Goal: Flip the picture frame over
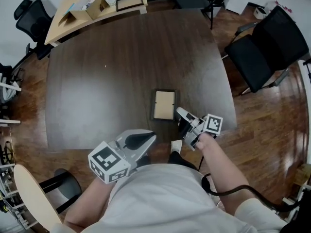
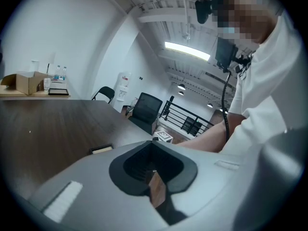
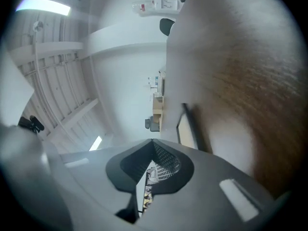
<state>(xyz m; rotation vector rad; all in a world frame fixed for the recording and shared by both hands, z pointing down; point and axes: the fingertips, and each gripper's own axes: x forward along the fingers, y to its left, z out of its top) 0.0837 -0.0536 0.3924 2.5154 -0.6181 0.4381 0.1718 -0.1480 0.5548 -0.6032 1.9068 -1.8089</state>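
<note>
A small picture frame with a dark border and a pale tan panel lies flat on the dark wooden table, close to its near edge. My right gripper is shut with nothing in it, its tip at the frame's near right corner. Whether it touches the frame I cannot tell. In the right gripper view, which is rolled sideways, the frame lies just beyond the closed tip. My left gripper hangs at the table's near edge, left of and nearer than the frame, shut and empty. In the left gripper view the frame shows beyond the closed tip.
A black office chair stands right of the table. At the far end a tan desk holds cardboard boxes and another framed picture. A second black chair sits far left. A black cable trails from my right arm.
</note>
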